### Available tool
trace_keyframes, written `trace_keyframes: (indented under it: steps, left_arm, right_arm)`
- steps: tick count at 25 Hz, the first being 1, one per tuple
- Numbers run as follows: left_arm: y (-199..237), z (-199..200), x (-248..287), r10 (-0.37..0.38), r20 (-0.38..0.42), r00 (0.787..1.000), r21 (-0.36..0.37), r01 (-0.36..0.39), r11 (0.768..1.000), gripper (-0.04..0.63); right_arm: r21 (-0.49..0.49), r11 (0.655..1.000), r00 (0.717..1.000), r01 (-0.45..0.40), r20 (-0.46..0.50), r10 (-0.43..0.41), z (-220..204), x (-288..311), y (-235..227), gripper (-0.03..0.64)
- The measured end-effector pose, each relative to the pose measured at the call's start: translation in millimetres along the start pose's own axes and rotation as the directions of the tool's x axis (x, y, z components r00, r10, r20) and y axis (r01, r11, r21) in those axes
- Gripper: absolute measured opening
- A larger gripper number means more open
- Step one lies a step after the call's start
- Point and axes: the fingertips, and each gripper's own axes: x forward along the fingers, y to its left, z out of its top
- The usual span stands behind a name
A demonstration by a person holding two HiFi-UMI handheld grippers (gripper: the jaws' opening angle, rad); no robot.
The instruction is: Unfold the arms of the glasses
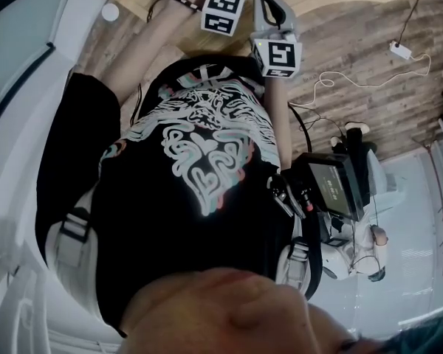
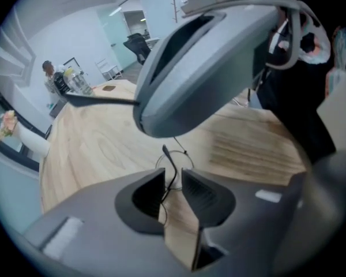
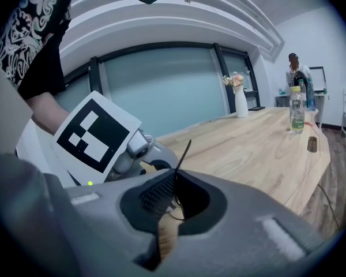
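Wire glasses (image 2: 168, 153) between left gripper (image 2: 173, 176) and right gripper (image 3: 176, 174), over broad wooden table (image 2: 92, 149).

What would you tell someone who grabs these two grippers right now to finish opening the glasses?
Left gripper: shut on the thin wire glasses, held above the wooden table.
Right gripper: shut on one arm of them, with its tip sticking up.
Done: both grips are set. How far that arm is open isn't clear.
Left: probably swing it fully out, then do the other one.
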Motion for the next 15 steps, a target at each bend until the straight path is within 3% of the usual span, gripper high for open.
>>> trace_keyframes:
  steps: [4,8,11,15]
  left_arm:
    - [1,5,6,-0.035,-0.077,0.996,0.116,0.044,0.992,0.051]
    - [3,9,8,-0.025,-0.119,0.993,0.251,0.055,0.966,0.051]
    - [3,15,12,-0.024,-0.115,0.993,0.281,0.056,0.958,0.049]
    - [-1,18,17,-0.041,-0.101,0.994,0.262,0.066,0.963,0.009]
  right_arm:
    - [0.001,1.0,1.0,0.003,-0.005,-0.003,-5,-2,-1,0.005]
    - [0.014,1.0,1.0,0.012,-0.002,-0.012,-5,-1,-3,0.005]
    - [0.032,0.999,1.0,0.026,0.005,-0.026,-5,0,-7,0.005]
    - [0.018,0.999,1.0,0.031,0.005,-0.031,-5,-1,-6,0.003]
